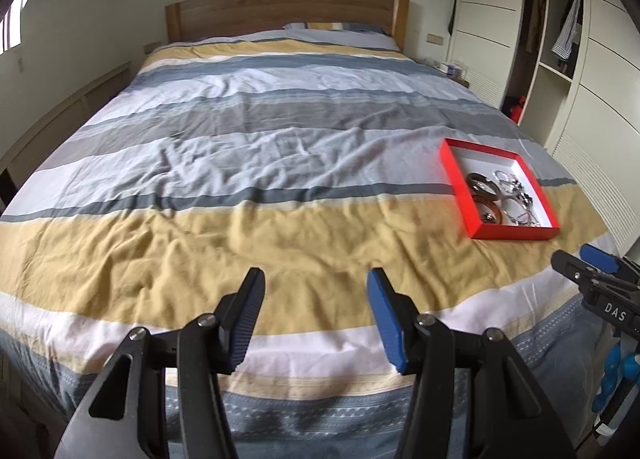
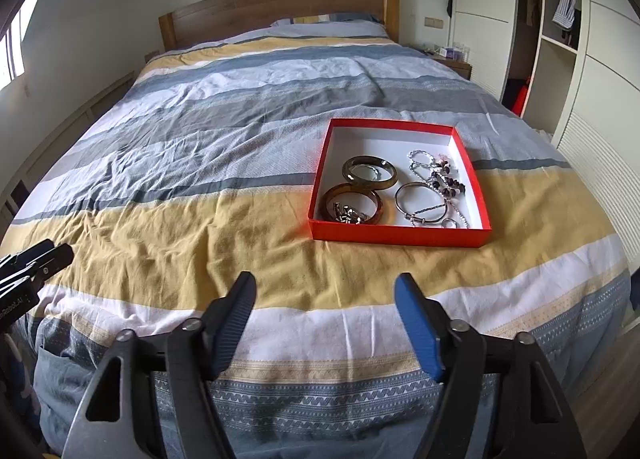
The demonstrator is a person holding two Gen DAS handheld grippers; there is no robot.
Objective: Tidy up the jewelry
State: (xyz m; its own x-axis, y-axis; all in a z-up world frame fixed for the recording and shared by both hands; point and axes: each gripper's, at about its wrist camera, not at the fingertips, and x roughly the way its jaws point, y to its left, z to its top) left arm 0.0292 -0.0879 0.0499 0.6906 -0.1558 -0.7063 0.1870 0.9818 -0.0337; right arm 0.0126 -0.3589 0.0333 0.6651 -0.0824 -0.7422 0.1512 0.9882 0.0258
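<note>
A: Left wrist view, entry one: left gripper level over bed foot, jaws spread, empty. Right gripper at 3 o'clock, lettered "DAS".

B: Right gripper likewise spread; red box of jewelry at 1 o'clock.

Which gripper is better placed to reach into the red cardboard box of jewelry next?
Right, probably. The red cardboard box lies almost straight ahead of the open right gripper, while from the open left gripper it sits far off to the right.
</note>
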